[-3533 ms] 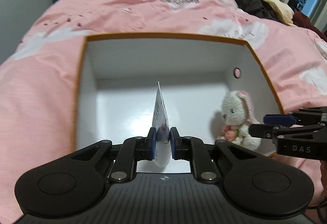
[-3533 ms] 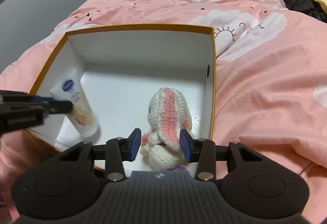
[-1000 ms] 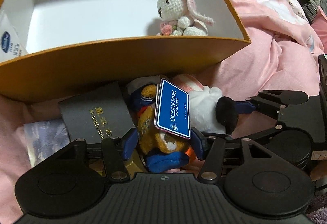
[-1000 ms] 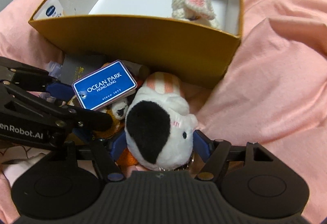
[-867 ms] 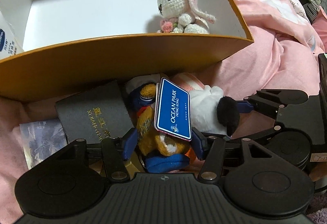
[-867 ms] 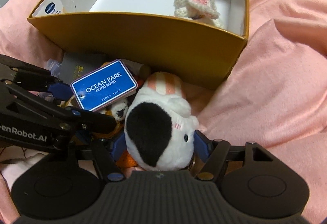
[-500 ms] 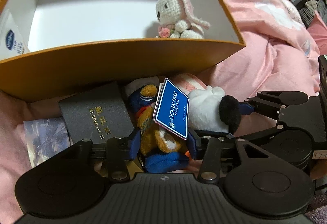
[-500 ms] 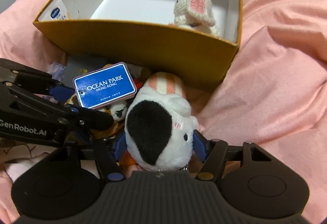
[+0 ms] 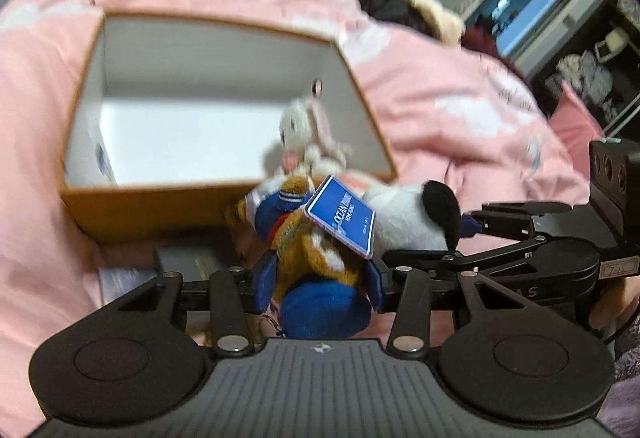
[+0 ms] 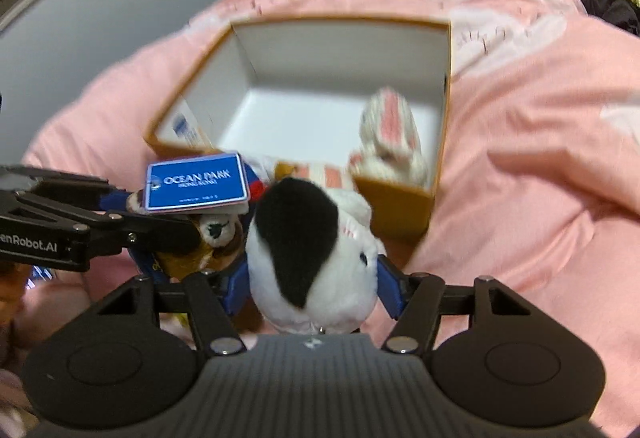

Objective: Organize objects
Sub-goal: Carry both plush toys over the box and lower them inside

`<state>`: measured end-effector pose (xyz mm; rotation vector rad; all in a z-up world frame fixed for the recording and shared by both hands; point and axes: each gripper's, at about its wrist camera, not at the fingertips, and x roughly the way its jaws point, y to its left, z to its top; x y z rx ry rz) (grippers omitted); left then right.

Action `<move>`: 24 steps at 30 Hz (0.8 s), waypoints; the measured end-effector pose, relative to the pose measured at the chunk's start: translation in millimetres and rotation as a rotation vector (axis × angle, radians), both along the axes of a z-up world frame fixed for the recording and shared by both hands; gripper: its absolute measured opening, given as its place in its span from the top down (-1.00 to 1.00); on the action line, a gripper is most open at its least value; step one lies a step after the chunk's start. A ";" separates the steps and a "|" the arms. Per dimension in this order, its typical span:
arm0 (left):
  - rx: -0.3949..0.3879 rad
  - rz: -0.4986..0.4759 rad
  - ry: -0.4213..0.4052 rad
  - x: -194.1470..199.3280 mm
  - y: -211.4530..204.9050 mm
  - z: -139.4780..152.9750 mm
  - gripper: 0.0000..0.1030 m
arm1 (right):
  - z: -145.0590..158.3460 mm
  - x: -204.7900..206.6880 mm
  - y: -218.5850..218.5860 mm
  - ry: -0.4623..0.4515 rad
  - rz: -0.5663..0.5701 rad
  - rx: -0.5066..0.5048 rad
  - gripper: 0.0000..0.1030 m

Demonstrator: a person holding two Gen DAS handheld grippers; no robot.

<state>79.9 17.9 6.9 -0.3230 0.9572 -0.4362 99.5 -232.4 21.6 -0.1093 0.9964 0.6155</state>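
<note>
My left gripper (image 9: 320,280) is shut on a brown and blue plush toy (image 9: 316,258) with a blue "Ocean Park" tag (image 9: 342,216). My right gripper (image 10: 314,288) is shut on a white plush with a black patch (image 10: 304,238). Both toys hang side by side in the air, just in front of the orange box (image 9: 160,214) with white inner walls (image 10: 396,206). Inside it, a crochet bunny (image 10: 390,134) sits at the right front corner. A white tube (image 10: 186,126) leans on the left wall.
The box rests on a pink duvet (image 10: 520,198). A dark booklet (image 9: 188,258) and a printed card (image 9: 120,278) lie on the bed below my left gripper. Dark clothes (image 9: 384,2) are piled at the bed's far side.
Both grippers have risen off the bed with their plush toys, so the toys now hang at the height of the box's front rim. The view tips up over the box.
</note>
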 end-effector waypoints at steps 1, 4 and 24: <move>-0.002 0.011 -0.019 0.4 3.0 6.3 0.01 | 8.6 3.0 -0.9 -0.011 -0.005 0.023 -0.26; -0.023 0.036 -0.068 4.8 10.1 21.7 0.02 | 26.5 8.5 2.4 -0.057 -0.015 0.082 -0.25; -0.037 0.289 0.006 102.5 26.5 -38.4 0.05 | -35.2 125.2 60.0 0.071 -0.183 0.162 -0.23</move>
